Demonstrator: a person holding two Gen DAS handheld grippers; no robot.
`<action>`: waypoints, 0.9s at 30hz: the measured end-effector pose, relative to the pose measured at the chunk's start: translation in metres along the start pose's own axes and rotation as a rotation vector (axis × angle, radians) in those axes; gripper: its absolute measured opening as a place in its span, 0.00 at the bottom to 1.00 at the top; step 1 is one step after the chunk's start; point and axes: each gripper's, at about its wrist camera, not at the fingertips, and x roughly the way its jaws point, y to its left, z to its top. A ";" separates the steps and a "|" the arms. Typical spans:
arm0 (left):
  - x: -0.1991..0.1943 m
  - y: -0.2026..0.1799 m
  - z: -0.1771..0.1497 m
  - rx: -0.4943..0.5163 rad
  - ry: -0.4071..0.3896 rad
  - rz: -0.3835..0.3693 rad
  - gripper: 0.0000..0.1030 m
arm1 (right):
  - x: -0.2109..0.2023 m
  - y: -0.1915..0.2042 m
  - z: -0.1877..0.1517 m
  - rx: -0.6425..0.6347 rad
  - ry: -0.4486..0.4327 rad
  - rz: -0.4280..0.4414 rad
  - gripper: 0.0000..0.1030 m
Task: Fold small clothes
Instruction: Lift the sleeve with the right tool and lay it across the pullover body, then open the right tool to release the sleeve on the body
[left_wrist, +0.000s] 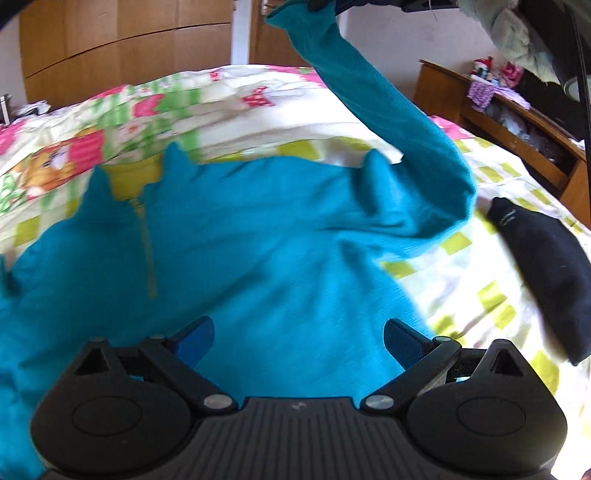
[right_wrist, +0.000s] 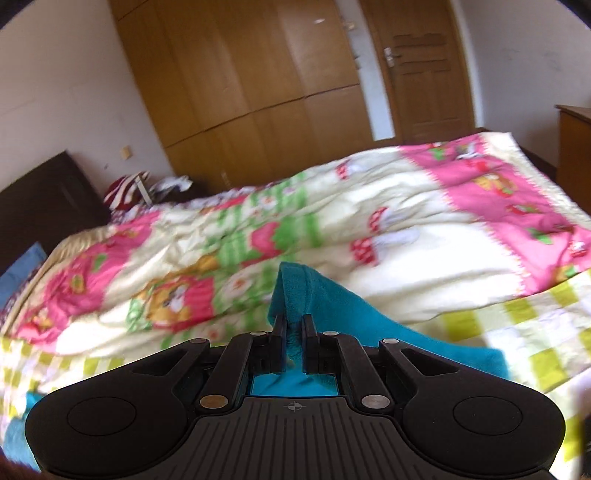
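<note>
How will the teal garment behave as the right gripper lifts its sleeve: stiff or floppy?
Probably floppy: the teal garment drapes in a curve from the right gripper, its body lying wrinkled on the bed. Likely light, since one pinch holds it. The fleecy-looking surface probably won't slip.

no readable text, label, brand or number shows anywhere.

Bright daylight fills both wrist views, strongest on the white wall (left_wrist: 391, 40) and on the pale quilt (right_wrist: 406, 258), whose creases wash out toward glare. Motion blur smears the quilt print and the teal garment (left_wrist: 258, 240) in both views; each gripper body stays sharp in the foreground. Fisheye distortion bows the wardrobe (right_wrist: 240, 74) and door (right_wrist: 424, 66), and dark vignetting rounds the upper corners. Shadows are soft and shallow
</note>
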 end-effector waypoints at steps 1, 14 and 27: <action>-0.005 0.016 -0.009 -0.017 0.007 0.031 1.00 | 0.014 0.021 -0.010 -0.020 0.034 0.027 0.06; -0.052 0.148 -0.096 -0.228 0.063 0.195 1.00 | 0.133 0.189 -0.152 -0.311 0.231 0.081 0.12; -0.060 0.170 -0.100 -0.309 0.022 0.203 1.00 | 0.129 0.210 -0.156 -0.429 0.250 0.049 0.08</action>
